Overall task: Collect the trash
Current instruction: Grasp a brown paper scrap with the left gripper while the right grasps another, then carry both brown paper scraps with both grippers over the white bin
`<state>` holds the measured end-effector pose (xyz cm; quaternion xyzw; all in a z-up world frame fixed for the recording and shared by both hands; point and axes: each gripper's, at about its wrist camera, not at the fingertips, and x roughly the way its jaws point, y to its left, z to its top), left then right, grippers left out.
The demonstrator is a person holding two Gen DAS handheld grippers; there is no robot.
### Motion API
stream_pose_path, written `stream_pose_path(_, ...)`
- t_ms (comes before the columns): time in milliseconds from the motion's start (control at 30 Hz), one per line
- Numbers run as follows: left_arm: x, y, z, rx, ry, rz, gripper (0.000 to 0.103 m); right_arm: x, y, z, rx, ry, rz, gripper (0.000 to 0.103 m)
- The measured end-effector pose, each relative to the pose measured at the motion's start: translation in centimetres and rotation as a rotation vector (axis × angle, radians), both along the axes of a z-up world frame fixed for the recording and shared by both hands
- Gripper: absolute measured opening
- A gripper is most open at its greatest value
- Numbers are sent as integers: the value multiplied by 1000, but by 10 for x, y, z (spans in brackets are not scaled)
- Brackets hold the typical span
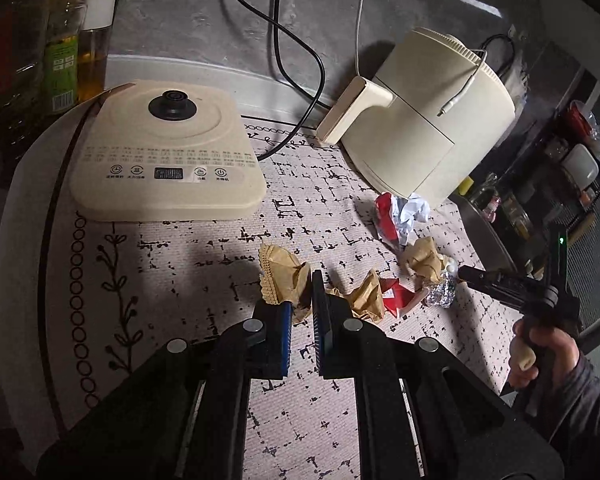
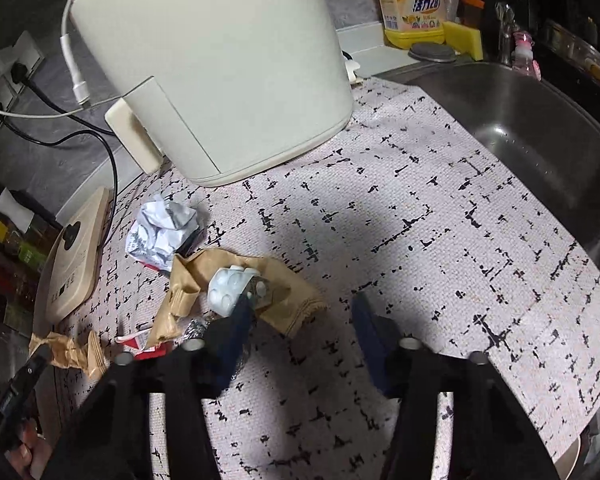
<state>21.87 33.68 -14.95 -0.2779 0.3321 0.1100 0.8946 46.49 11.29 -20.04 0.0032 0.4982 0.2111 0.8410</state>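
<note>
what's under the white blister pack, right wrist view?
Blister pack lies on crumpled brown paper, which rests on the patterned mat. Anything beneath that paper is hidden.

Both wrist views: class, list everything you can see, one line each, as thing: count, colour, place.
mat: 1, white with black marks, under everything
air fryer: 1, cream, back
cooker base: 1, cream, left
cables: several, white and black, behind fryer
brown wrappers: 3, brown, mid mat
red wrapper: 1, red, beside foil
crumpled paper: 1, white and red, before fryer
foil ball: 1, silver, mid mat
blister pack: 1, white, on a brown wrapper
sink: 1, steel, right
detergent: 1, yellow, behind sink
left tool: 1, black, shut on a brown wrapper
right tool: 1, black, open beside blister pack
</note>
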Motion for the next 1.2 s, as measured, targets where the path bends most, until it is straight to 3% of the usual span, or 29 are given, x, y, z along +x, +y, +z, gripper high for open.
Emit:
stream_pose_path(33, 0, 0, 0, 3, 2, -2, 9, 2, 0, -2, 6, 13, 6, 15)
stream_pose_path(167, 0, -2, 3, 11, -2, -5, 9, -5, 3, 4, 19, -21, 39, 3)
stream_pose_path(400, 7, -14, 12, 20, -31, -25, 9, -34, 3, 42, 73, -118, 113, 2)
stream_pose_path(667, 6, -38, 22, 27, -56, -41, 10, -43, -17, 82, 136, -197, 105, 2)
stream_pose_path(1200, -30, -102, 61, 140, -62, 30, 10, -88, -99, 92, 189, -197, 108, 2)
